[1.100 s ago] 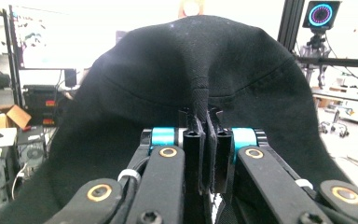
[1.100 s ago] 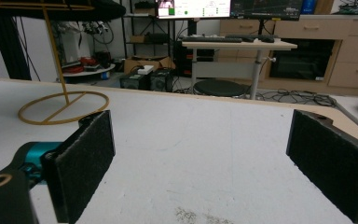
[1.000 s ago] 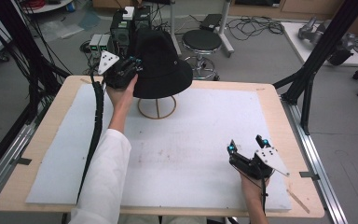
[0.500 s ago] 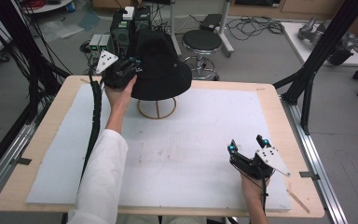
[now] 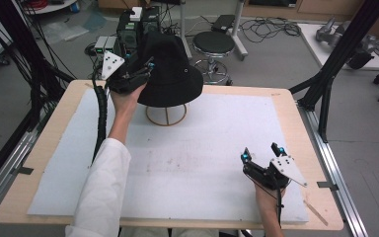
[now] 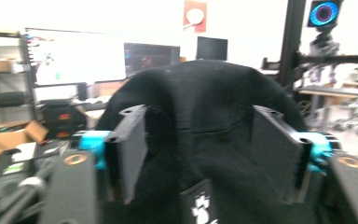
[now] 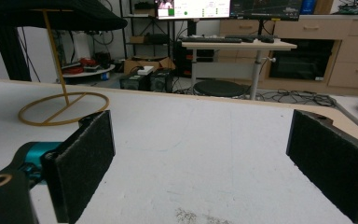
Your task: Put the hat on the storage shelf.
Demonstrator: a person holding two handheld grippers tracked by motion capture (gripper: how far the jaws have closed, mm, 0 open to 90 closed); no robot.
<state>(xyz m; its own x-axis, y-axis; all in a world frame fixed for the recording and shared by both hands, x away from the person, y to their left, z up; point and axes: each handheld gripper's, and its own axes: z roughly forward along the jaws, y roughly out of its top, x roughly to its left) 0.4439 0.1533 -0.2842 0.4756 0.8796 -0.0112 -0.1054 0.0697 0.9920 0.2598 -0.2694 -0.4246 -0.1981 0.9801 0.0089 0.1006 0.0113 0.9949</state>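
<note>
The left gripper view is blurred, so we cannot tell whether our left gripper (image 6: 209, 154), whose jaws have just been opening, touches the black hat (image 6: 205, 107) between them. The hat, dark felt with a broad brim, sits on a gold wire stand (image 5: 166, 114) just beside that gripper. Our right gripper (image 5: 261, 154), well apart, is spread wide with nothing between its jaws.

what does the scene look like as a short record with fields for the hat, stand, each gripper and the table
hat: black brimmed hat sitting on top of the stand
stand: thin gold wire stand with ring base on the table
left gripper: left gripper at the hat's brim, its jaws have just been opening, hat between the fingers
right gripper: right gripper open, holding nothing, near the table's front right
table: wooden table with white mat
</note>
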